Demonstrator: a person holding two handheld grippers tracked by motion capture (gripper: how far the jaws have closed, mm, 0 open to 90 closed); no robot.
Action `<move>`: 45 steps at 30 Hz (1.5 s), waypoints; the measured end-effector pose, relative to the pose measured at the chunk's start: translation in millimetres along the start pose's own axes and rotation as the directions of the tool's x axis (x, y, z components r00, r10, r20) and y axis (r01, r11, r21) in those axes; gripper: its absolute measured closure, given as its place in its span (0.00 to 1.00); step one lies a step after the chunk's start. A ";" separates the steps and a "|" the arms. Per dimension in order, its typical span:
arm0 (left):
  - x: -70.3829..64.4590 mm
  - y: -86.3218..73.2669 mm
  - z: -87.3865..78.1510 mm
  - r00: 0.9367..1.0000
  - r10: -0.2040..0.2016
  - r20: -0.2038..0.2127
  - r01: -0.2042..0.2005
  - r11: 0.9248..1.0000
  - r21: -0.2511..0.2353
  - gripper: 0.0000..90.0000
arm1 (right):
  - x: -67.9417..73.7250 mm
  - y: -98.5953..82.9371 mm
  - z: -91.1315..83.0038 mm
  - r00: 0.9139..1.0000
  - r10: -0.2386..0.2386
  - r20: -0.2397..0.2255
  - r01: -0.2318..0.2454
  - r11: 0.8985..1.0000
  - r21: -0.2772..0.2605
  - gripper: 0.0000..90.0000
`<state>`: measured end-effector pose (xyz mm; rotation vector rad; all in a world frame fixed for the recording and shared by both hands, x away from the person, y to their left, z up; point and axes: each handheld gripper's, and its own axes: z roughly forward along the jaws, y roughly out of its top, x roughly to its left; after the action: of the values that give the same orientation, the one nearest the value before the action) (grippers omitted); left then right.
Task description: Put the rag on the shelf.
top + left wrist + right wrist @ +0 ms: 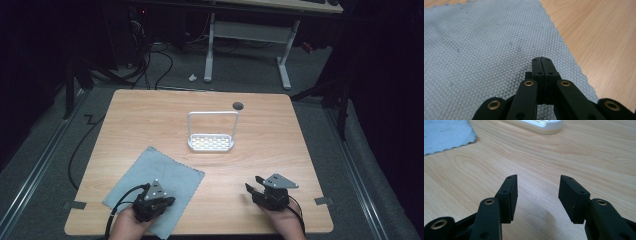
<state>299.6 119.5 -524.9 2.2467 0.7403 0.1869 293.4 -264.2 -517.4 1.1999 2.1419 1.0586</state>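
A grey-blue textured cloth [155,185] lies flat on the wooden table [280,150] at the front left. My left gripper [161,198] rests over the cloth's near part, held by a hand; in the left gripper view the left gripper [541,59] has its jaws pressed together just above the cloth [481,50], with nothing between them. My right gripper [252,186] sits at the front right over bare wood; in the right gripper view the right gripper [537,185] is open and holds nothing. A white rack with a tall wire handle [211,142] stands at the table's middle.
A round grommet hole [238,106] lies near the table's back edge. The rack's white base [541,125] and a corner of the cloth [446,133] lie ahead of the right gripper. Cables and a desk frame [245,40] are on the floor beyond the table.
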 end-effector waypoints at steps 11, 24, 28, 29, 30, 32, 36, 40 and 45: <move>6.7 3.6 -20.6 0.998 -0.016 -0.055 0.012 0.998 -0.066 0.96 | 7.8 1.4 3.7 0.999 -0.026 -0.024 0.026 1.000 0.009 0.59; 41.7 -39.3 -47.0 0.968 -0.163 -0.192 0.165 0.986 -0.004 1.00 | 32.0 17.3 14.8 0.991 -0.099 -0.094 0.099 0.995 -0.003 0.88; 31.1 -35.3 -41.0 0.976 -0.135 -0.171 0.137 0.991 -0.004 1.00 | 43.6 23.0 21.4 0.983 -0.123 -0.139 0.123 0.992 -0.008 0.97; 27.6 -33.4 -39.1 0.979 -0.125 -0.162 0.127 0.992 0.002 1.00 | 51.1 25.1 25.9 0.977 -0.133 -0.169 0.135 0.991 0.000 1.00; 24.0 -31.7 -36.7 0.981 -0.117 -0.152 0.119 0.993 0.001 1.00 | 55.5 25.9 28.5 0.973 -0.145 -0.182 0.148 0.989 0.004 1.00; 16.8 -28.2 -31.6 0.987 -0.101 -0.125 0.101 0.995 -0.001 1.00 | 64.6 27.6 32.6 0.965 -0.171 -0.199 0.178 0.984 0.019 1.00; 5.4 -20.7 -21.0 0.993 -0.082 -0.079 0.082 0.997 -0.010 1.00 | 76.2 28.7 39.0 0.951 -0.205 -0.230 0.220 0.975 0.038 1.00; -2.4 -15.1 -14.0 0.996 -0.057 -0.063 0.056 0.998 -0.012 1.00 | 79.8 27.9 42.9 0.946 -0.218 -0.242 0.239 0.969 0.060 1.00; -5.5 -13.4 -11.6 0.997 -0.049 -0.052 0.048 0.999 -0.014 0.99 | 78.8 25.0 46.3 0.944 -0.204 -0.259 0.236 0.966 0.101 1.00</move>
<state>284.9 130.9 -525.6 2.2169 0.8183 0.2276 298.0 -170.0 -526.9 0.8912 2.5038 1.0260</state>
